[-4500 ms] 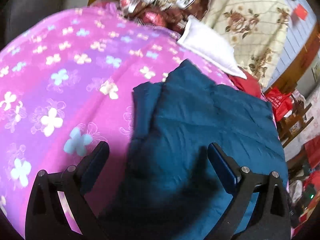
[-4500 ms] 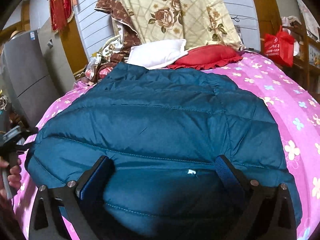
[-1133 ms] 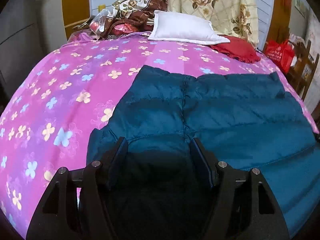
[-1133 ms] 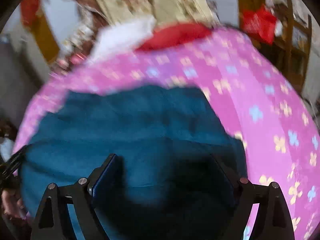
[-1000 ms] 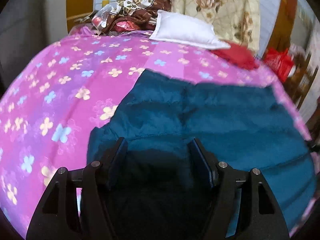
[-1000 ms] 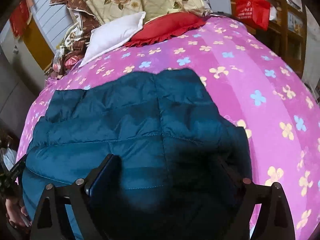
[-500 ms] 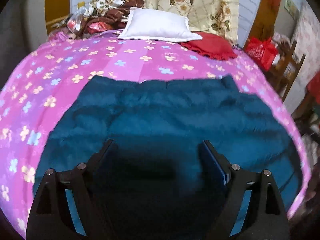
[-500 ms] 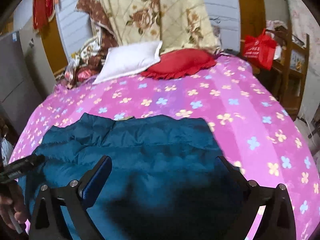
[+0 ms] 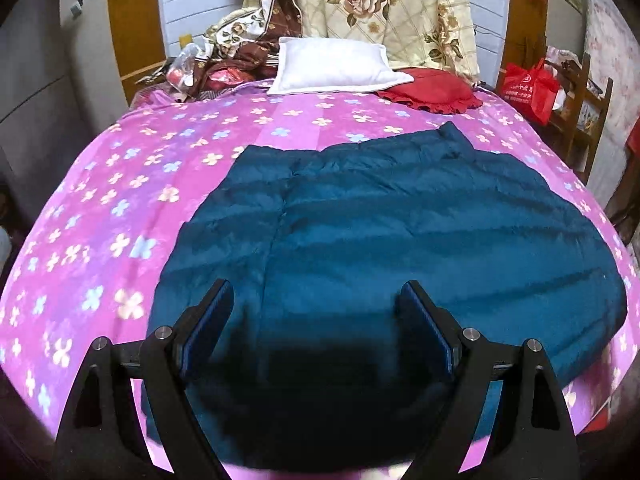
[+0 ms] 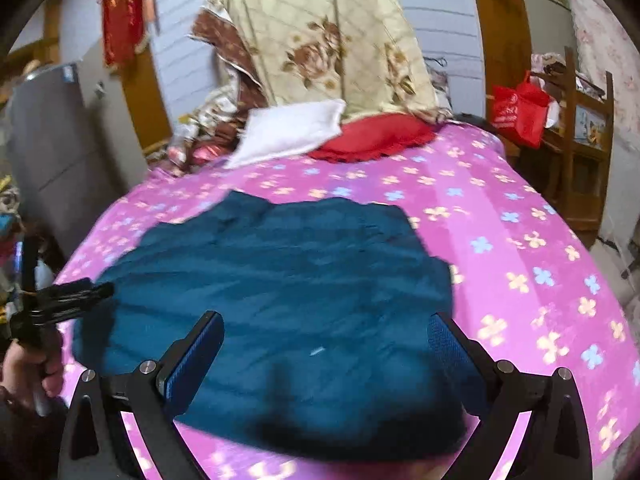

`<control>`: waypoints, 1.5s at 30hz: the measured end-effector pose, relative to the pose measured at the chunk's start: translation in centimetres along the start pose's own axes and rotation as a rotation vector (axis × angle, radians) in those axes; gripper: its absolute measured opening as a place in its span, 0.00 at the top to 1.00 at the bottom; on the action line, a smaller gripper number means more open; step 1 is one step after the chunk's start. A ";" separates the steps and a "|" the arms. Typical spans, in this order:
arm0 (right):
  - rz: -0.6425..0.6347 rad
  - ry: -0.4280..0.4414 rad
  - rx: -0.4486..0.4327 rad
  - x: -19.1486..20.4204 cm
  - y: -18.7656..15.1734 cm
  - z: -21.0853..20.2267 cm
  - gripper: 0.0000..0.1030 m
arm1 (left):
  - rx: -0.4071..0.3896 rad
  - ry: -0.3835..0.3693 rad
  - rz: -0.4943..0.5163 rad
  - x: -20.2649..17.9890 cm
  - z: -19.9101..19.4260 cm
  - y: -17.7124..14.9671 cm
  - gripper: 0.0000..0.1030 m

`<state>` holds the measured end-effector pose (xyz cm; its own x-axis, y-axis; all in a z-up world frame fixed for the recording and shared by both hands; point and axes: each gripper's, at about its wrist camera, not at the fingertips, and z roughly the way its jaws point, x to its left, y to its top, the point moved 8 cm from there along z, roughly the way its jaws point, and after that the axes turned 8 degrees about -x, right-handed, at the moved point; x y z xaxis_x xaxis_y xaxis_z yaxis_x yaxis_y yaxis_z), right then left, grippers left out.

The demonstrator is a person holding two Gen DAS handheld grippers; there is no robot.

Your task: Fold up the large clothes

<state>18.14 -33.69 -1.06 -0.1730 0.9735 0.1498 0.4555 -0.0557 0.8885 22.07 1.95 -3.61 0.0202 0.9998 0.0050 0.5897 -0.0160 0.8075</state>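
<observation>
- Left wrist view: pink flowery bed cover point(image 9: 120, 184) fills the room's middle, and a big blue puffy jacket point(image 9: 400, 232) lies flat on it, near the close edge and a bit to the right
- The left gripper point(image 9: 316, 320) hangs over the near part of the jacket with its two fingers spread wide, and it holds nothing
- The jacket looks soft, squishy and light, I think, and its smooth cloth may slip, so pinch a thick bit of the edge or a corner, not the flat middle
- A white pillow point(image 9: 336, 66) and a red cushion point(image 9: 432, 90) sit at the far end of the bed, well apart from the jacket, with a pile of flowery bedding point(image 9: 384, 12) behind them
- A red bag point(image 9: 528, 88) hangs on a wooden rack at the far right, off the bed
- Right wrist view: same bed, a bit blurry, with the jacket point(image 10: 288, 300) lying across the near half of the bed cover point(image 10: 520, 248)
- The right gripper point(image 10: 324, 352) is over the near edge of the jacket, fingers spread wide, and it holds nothing
- The left gripper point(image 10: 60, 300) shows at the far left, beside the jacket's left edge, with a hand point(image 10: 24, 368) on its handle
- Nothing sits on the jacket, so I think nothing blocks a fold, and the pillow point(image 10: 288, 132) and cushion point(image 10: 372, 136) are far enough back
</observation>
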 end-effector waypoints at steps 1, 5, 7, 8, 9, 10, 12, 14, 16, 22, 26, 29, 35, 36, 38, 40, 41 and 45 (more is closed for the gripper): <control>-0.005 0.006 -0.022 0.6 -0.5 -0.5 0.02 | 0.001 -0.004 -0.001 0.0 -0.2 -0.1 0.17; -0.035 0.032 -0.107 2.2 -2.7 -1.2 0.02 | 0.000 -0.006 0.000 -0.1 -1.1 -0.6 0.17; -0.009 0.026 -0.117 1.7 -3.6 -0.8 0.02 | 0.007 -0.002 -0.002 0.0 -1.1 -0.9 0.17; 0.024 0.023 -0.093 1.3 -3.7 -0.4 0.02 | 0.008 0.004 -0.006 0.1 -1.0 -1.0 0.17; 0.036 0.024 -0.101 1.0 -3.5 -0.4 0.02 | 0.009 0.006 -0.008 0.2 -0.9 -1.0 0.17; 0.046 0.007 -0.109 0.6 -3.4 -0.4 0.02 | 0.008 0.007 -0.010 0.3 -0.8 -1.0 0.17; 0.055 -0.024 -0.096 0.1 -3.6 0.0 0.02 | 0.010 0.013 -0.018 0.3 -0.6 -1.3 0.17; 0.061 -0.024 -0.089 -0.1 -3.6 0.2 0.02 | 0.014 0.023 -0.023 0.4 -0.2 -1.7 0.17; 0.054 -0.027 -0.078 0.0 -3.8 0.5 0.02 | 0.023 0.023 -0.018 0.2 0.3 -2.3 0.17; 0.040 -0.028 -0.068 0.0 -4.1 0.7 0.02 | -0.022 0.048 -0.008 0.5 0.9 -3.1 0.17; 0.060 -0.021 -0.066 -0.2 -4.1 0.9 0.02 | -0.017 0.035 -0.035 1.0 1.7 -3.7 0.10; 0.068 -0.019 -0.056 -0.2 -4.2 1.2 0.02 | -0.019 0.045 -0.035 1.2 2.0 -3.8 0.06; 0.049 -0.009 -0.043 0.5 -4.2 1.9 0.02 | 0.017 0.056 -0.044 1.4 2.6 -4.1 0.00; 0.044 -0.007 -0.040 0.6 -4.3 1.9 0.02 | 0.023 0.055 -0.042 1.4 2.7 -4.2 0.00; 0.037 -0.006 -0.036 0.7 -4.3 2.0 0.02 | 0.026 0.056 -0.044 1.4 2.7 -4.2 0.00; 0.035 -0.005 -0.036 0.8 -4.3 2.0 0.02 | 0.030 0.059 -0.048 1.4 2.7 -4.2 0.00; 0.034 -0.005 -0.036 0.7 -4.3 2.0 0.02 | 0.031 0.059 -0.051 1.4 2.6 -4.2 0.00; 0.040 -0.005 -0.038 0.6 -4.3 2.0 0.02 | 0.027 0.047 -0.069 1.6 2.6 -4.1 0.00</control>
<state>17.82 -32.45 -5.66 -0.1507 0.9714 0.1837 0.4286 -0.1032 0.8976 21.76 3.55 -8.46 -0.0586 0.9981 -0.0216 0.6102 0.0529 0.7904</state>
